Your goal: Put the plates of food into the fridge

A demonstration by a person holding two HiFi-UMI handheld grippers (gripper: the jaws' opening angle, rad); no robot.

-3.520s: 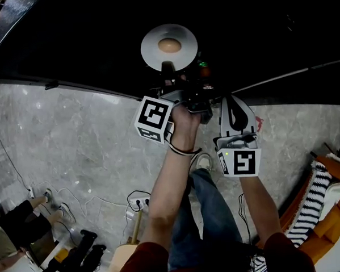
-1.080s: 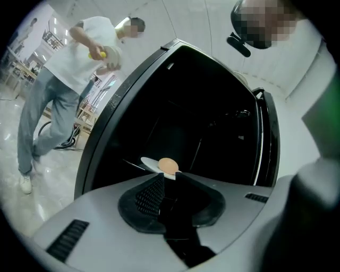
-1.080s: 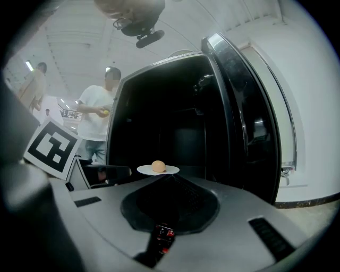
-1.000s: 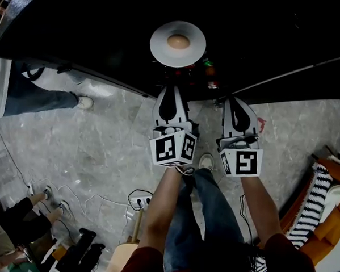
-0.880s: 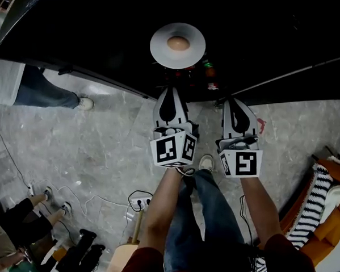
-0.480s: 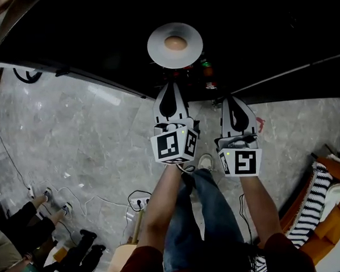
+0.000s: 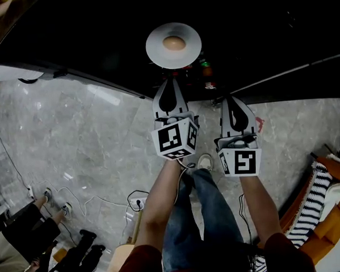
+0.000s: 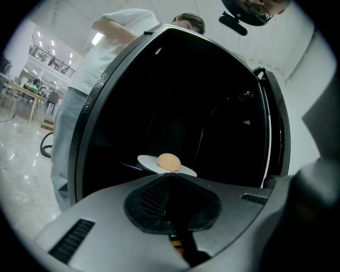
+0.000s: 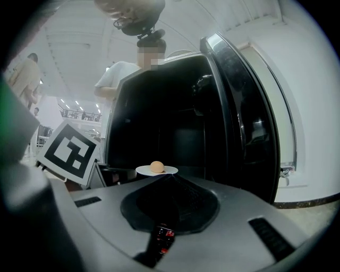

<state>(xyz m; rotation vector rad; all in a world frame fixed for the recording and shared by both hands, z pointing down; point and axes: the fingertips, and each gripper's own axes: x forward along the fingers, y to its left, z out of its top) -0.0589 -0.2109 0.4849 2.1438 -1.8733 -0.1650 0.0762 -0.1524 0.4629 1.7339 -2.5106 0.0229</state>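
A white plate (image 7: 154,48) with a round brown piece of food (image 7: 174,43) rests inside the dark fridge (image 7: 255,26). My left gripper (image 7: 168,84) is just in front of the plate, shut and empty, and does not touch it. In the left gripper view the plate (image 8: 146,161) and food (image 8: 169,161) lie just beyond the left gripper (image 8: 169,177). My right gripper (image 7: 231,99) hangs beside the left one at the fridge's edge, shut on nothing. The right gripper view shows the plate (image 9: 142,170) past the right gripper (image 9: 170,177).
The fridge door (image 9: 249,133) stands open at the right. A person in a white shirt (image 8: 106,48) stands left of the fridge. Small red and green items (image 7: 203,65) sit below the plate. Cables and a power strip (image 7: 140,202) lie on the marble floor; an orange chair (image 7: 333,209) is at the right.
The left gripper has edged a little toward the fridge and rolled slightly. A person in jeans at the upper left has walked out of the head view. The right gripper has stayed put.
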